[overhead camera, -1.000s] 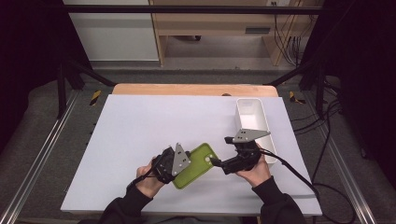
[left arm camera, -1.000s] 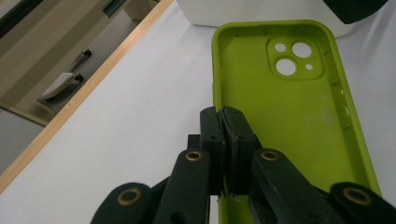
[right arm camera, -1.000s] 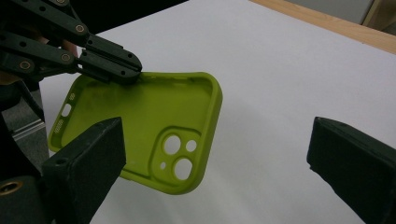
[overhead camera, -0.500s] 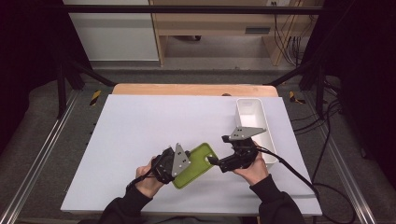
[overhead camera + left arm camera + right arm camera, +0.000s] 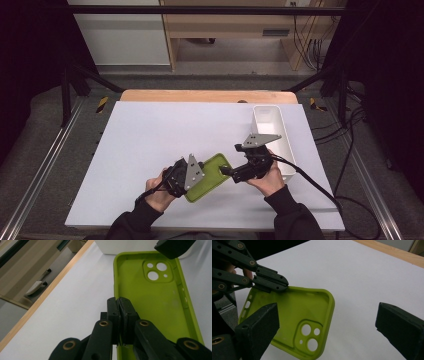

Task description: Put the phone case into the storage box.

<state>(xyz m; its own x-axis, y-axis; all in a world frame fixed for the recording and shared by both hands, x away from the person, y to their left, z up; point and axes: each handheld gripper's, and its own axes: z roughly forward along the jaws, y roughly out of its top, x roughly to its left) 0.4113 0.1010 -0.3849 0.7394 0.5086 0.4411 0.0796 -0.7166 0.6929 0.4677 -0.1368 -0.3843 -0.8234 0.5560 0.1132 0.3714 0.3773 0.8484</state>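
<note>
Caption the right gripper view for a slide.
Left hand-held gripper pinches green phone case rim; right hand-held gripper open around its camera-cutout end.

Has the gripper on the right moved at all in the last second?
Yes, slightly. The right gripper has slid left along the white tray toward the green phone case, its jaws open at the case's camera end.
</note>
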